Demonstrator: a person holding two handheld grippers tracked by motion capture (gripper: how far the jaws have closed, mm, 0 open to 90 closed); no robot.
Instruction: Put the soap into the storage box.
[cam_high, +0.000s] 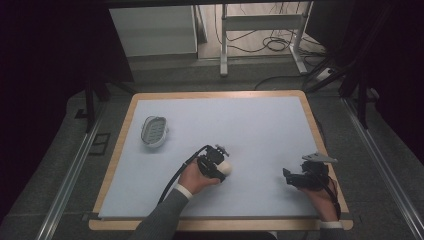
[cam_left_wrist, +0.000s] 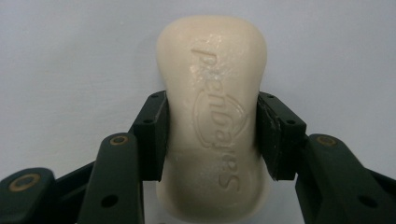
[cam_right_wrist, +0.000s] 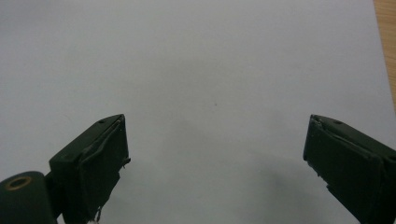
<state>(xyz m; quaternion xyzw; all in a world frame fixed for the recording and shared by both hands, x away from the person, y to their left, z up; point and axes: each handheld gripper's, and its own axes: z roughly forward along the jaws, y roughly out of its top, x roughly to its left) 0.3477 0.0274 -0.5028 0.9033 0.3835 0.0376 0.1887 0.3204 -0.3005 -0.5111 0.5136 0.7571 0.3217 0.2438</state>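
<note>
A cream bar of soap (cam_left_wrist: 212, 84) with embossed lettering lies on the pale blue mat, and my left gripper (cam_left_wrist: 212, 135) is shut on it, both pads pressing its sides at the narrow waist. From above, the same soap (cam_high: 227, 169) shows as a pale lump at the tip of the left gripper (cam_high: 220, 167), near the middle of the table's front half. My right gripper (cam_right_wrist: 215, 149) stands open with only bare mat between its jaws. It sits at the front right of the table, where the right gripper (cam_high: 292, 177) is held low in the person's hand.
A white oval soap dish (cam_high: 153, 131) with a ribbed grey inside stands at the left of the mat (cam_high: 240, 125). The table's wooden rim (cam_high: 312, 120) runs close to the right gripper. Beyond the table are a stand's legs and cables on the floor.
</note>
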